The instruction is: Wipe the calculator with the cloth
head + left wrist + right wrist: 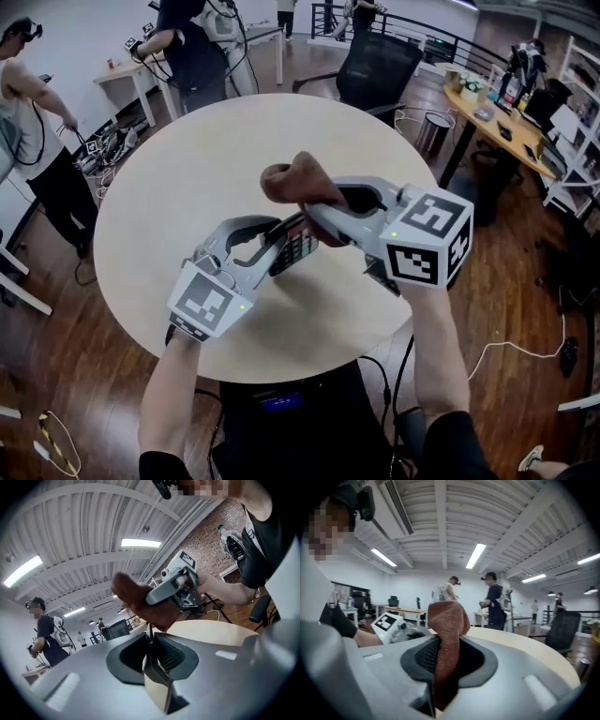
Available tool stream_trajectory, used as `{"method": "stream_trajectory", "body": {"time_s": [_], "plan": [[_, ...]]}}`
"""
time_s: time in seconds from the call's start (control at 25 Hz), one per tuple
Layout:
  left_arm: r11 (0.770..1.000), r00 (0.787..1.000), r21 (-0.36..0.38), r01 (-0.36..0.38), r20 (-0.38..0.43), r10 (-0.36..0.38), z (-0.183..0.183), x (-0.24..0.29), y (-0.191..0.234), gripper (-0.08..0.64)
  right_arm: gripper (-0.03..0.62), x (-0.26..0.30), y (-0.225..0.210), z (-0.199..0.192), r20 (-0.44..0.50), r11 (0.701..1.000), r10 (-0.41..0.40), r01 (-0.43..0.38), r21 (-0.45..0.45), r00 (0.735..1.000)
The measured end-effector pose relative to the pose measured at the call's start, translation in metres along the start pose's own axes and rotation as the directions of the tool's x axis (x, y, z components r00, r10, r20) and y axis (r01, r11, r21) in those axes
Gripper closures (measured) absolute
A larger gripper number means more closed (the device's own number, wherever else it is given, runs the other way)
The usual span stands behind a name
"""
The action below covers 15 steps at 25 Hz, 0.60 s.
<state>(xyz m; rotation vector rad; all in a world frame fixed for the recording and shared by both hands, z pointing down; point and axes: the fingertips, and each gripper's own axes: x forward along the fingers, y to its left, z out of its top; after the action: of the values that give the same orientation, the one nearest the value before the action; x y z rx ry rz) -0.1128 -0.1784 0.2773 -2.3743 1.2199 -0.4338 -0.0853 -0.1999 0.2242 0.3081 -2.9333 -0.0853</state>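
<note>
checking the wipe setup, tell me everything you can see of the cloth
The cloth is reddish-brown, nubby like terry, bunched into a wad. The right claw is shut on it, with a rounded tuft poking past the tips. It is held in the air above the round table, beside the calculator; contact with it cannot be told.

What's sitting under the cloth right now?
Below the cloth, the calculator shows its keys, held in the left claw; its upper part is covered by the right claw.
</note>
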Motion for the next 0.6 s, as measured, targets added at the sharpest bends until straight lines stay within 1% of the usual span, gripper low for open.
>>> {"method": "stream_trajectory", "body": {"time_s": [0.04,0.08,0.12,0.2,0.24,0.32,0.48,0.52,0.6], "plan": [[1.000,1.000,0.004,0.002,0.000,-0.002,0.000,0.002,-0.001,0.504,0.509,0.009,0.023,0.006,-0.005,0.997,0.065,-0.065,-0.042,0.998],[1.000,1.000,0.010,0.004,-0.002,-0.004,0.000,0.004,-0.003,0.505,0.508,0.018,0.041,0.008,-0.028,0.990,0.111,-0.113,-0.089,0.993],[1.000,1.000,0.015,0.008,-0.004,-0.008,0.001,0.008,-0.005,0.505,0.509,0.026,0.054,0.006,-0.062,0.980,0.137,-0.144,-0.133,0.989],[0.999,1.000,0.028,0.016,-0.006,-0.015,0.002,0.013,-0.008,0.505,0.509,0.039,0.064,-0.002,-0.134,0.966,0.142,-0.167,-0.200,0.981],[0.999,1.000,0.034,0.019,-0.006,-0.019,0.002,0.014,-0.009,0.505,0.508,0.043,0.063,-0.008,-0.162,0.962,0.131,-0.165,-0.218,0.978],[0.999,1.000,0.039,0.026,-0.003,-0.026,0.002,0.013,-0.011,0.505,0.508,0.043,0.058,-0.014,-0.182,0.964,0.112,-0.152,-0.220,0.977],[0.998,0.999,0.045,0.033,0.009,-0.033,0.004,0.008,-0.012,0.505,0.509,0.030,0.037,-0.021,-0.159,0.980,0.076,-0.102,-0.168,0.984],[0.998,0.999,0.044,0.033,0.012,-0.033,0.003,0.006,-0.012,0.505,0.508,0.026,0.028,-0.022,-0.151,0.985,0.058,-0.081,-0.151,0.987],[0.999,0.999,0.023,0.028,0.022,-0.029,0.001,0.001,-0.008,0.505,0.508,0.015,0.002,-0.027,-0.142,0.993,-0.003,-0.014,-0.114,0.990]]}}
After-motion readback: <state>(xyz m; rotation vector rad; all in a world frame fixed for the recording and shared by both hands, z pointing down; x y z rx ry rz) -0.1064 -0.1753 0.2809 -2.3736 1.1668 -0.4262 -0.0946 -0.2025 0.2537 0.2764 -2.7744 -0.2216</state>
